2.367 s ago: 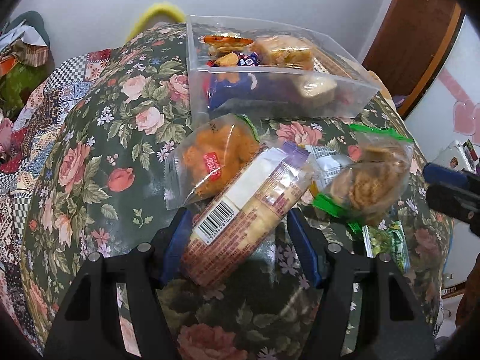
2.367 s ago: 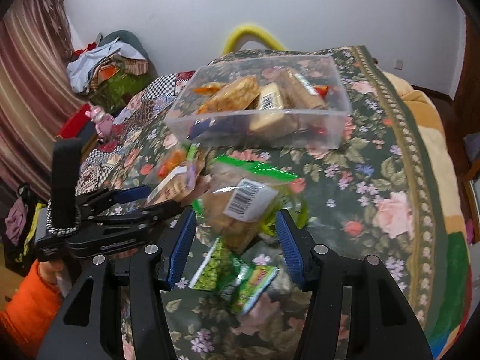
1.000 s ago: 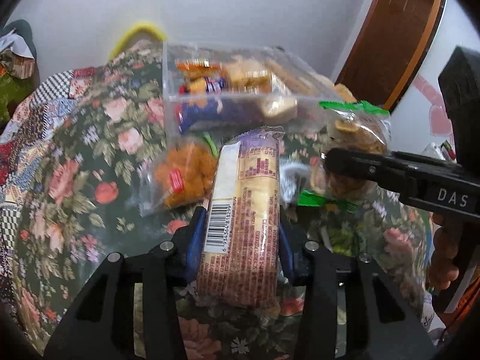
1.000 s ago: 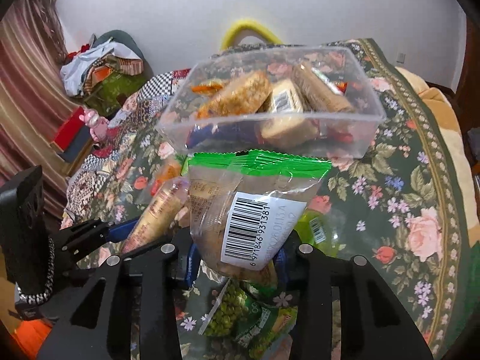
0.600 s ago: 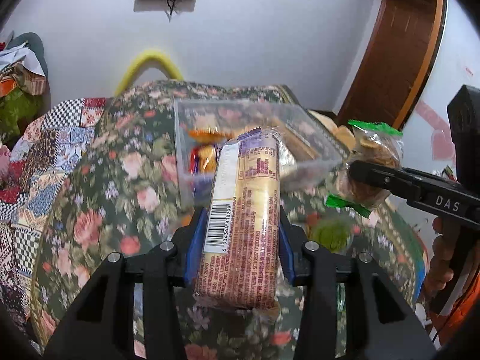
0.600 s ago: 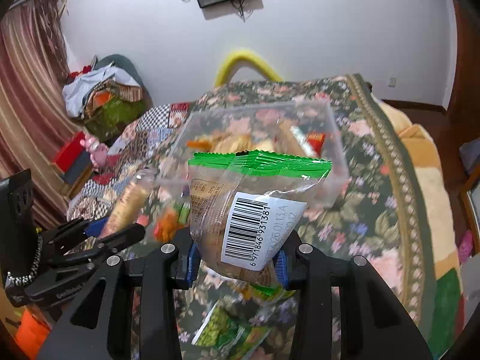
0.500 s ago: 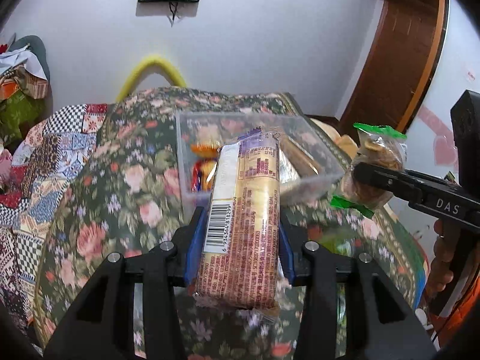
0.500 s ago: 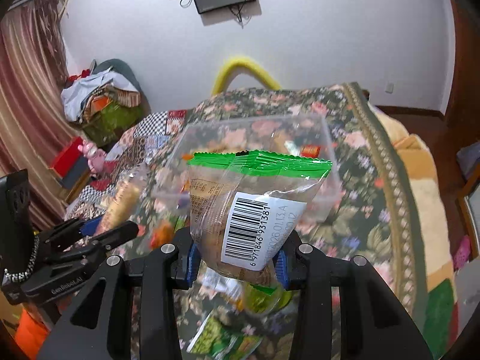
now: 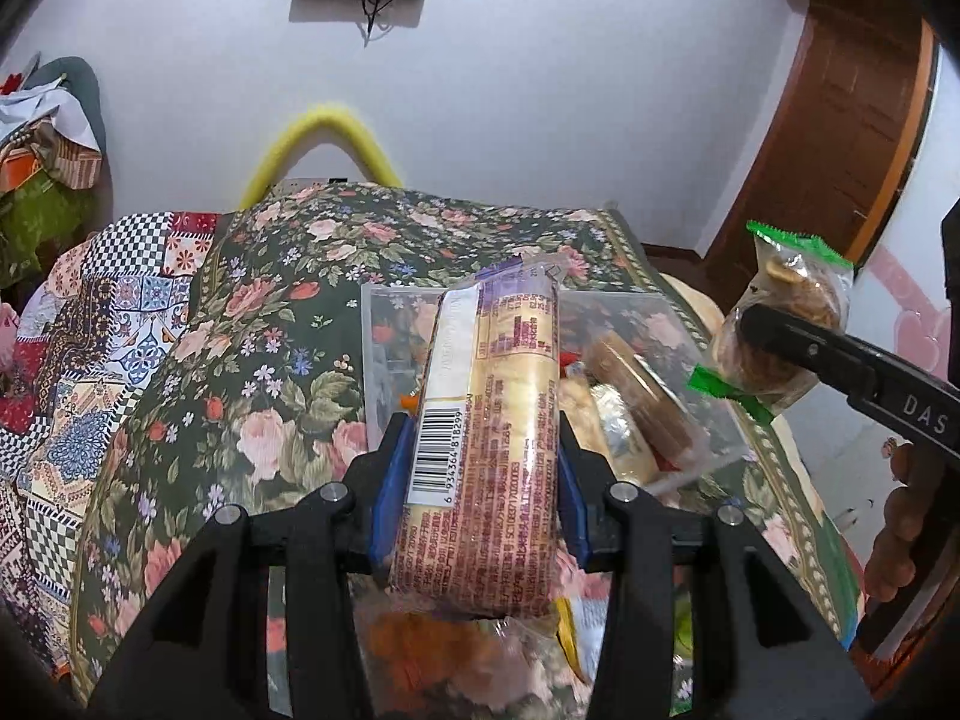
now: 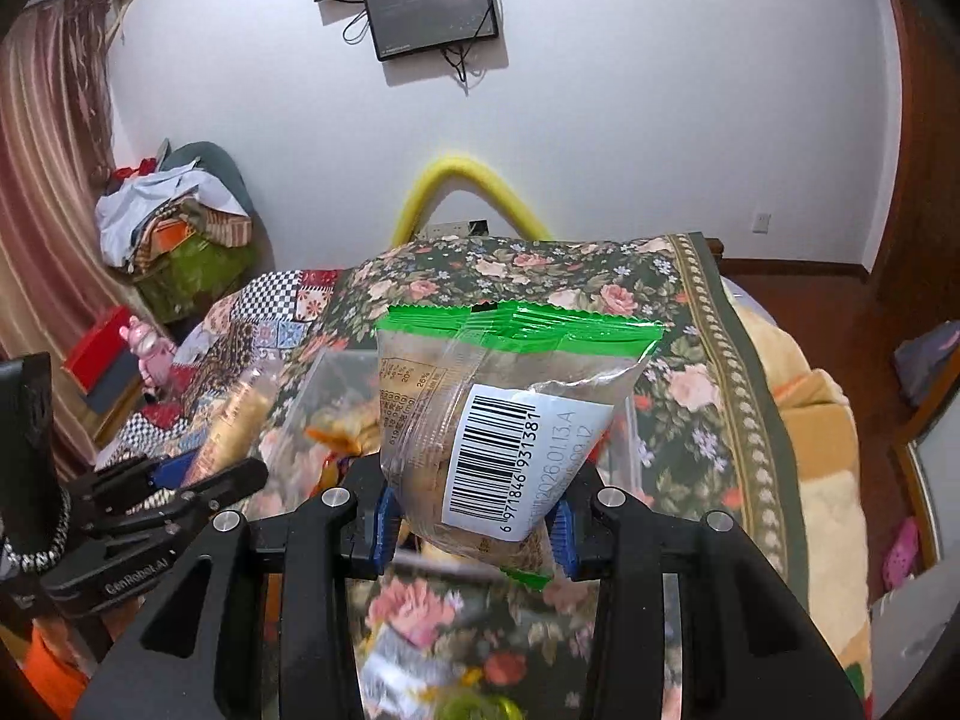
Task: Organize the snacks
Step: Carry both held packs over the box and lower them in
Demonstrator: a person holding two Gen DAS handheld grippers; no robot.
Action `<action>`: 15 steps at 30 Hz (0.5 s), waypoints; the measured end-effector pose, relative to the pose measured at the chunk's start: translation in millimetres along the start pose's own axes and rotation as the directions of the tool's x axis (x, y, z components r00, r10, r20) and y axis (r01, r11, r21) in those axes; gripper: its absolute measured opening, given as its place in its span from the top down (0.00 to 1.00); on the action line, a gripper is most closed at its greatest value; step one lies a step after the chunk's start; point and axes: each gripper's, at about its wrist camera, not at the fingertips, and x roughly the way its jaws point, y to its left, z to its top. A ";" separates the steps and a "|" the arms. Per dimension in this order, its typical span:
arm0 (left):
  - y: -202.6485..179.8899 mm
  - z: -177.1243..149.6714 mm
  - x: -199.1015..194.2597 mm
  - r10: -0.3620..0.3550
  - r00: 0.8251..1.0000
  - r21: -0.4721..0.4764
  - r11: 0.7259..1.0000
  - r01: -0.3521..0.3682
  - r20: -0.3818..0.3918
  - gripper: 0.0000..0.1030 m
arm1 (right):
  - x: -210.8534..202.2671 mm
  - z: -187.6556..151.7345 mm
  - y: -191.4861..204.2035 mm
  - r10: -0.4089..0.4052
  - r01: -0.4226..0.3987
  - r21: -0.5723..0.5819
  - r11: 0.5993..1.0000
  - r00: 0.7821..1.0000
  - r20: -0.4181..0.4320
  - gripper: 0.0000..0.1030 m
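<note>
My left gripper (image 9: pixel 480 480) is shut on a long biscuit roll (image 9: pixel 489 438) with a barcode, held up over the near side of the clear plastic box (image 9: pixel 384 330). The box lies on the floral cloth and holds several snacks. My right gripper (image 10: pixel 474 519) is shut on a green-topped cookie bag (image 10: pixel 498 438) with a white barcode label, lifted above the box (image 10: pixel 312 396). From the left wrist view the cookie bag (image 9: pixel 786 324) hangs at the right in the black fingers (image 9: pixel 798 348). The left gripper (image 10: pixel 204 480) with its roll (image 10: pixel 240 414) shows at the right wrist view's left.
The floral cloth (image 9: pixel 258 312) covers the whole surface, with a patchwork cloth (image 9: pixel 84 324) at its left. Loose snack packets (image 9: pixel 420 642) lie blurred below my left gripper. A yellow hoop (image 9: pixel 324 138) stands behind, a wooden door (image 9: pixel 840 138) at the right, piled clothes (image 10: pixel 174 210) at the left.
Both grippers rose and moved forward with their snacks, from low over the loose packets to above the clear box. The loose packets dropped toward the bottom of both views.
</note>
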 end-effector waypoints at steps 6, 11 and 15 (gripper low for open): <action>4.7 13.3 24.7 0.024 0.999 0.001 1.000 -0.024 -0.028 0.58 | 23.6 10.5 4.8 -0.014 0.014 -0.023 1.000 1.000 -0.002 0.65; 3.4 23.8 40.2 0.039 0.998 0.005 0.999 -0.039 -0.041 0.58 | 46.8 14.8 12.1 -0.018 0.017 -0.051 0.999 0.999 -0.030 0.65; 6.1 29.0 51.8 0.079 0.996 0.000 0.997 -0.079 -0.046 0.58 | 67.9 18.8 12.0 0.016 -0.019 -0.042 0.999 0.997 -0.080 0.65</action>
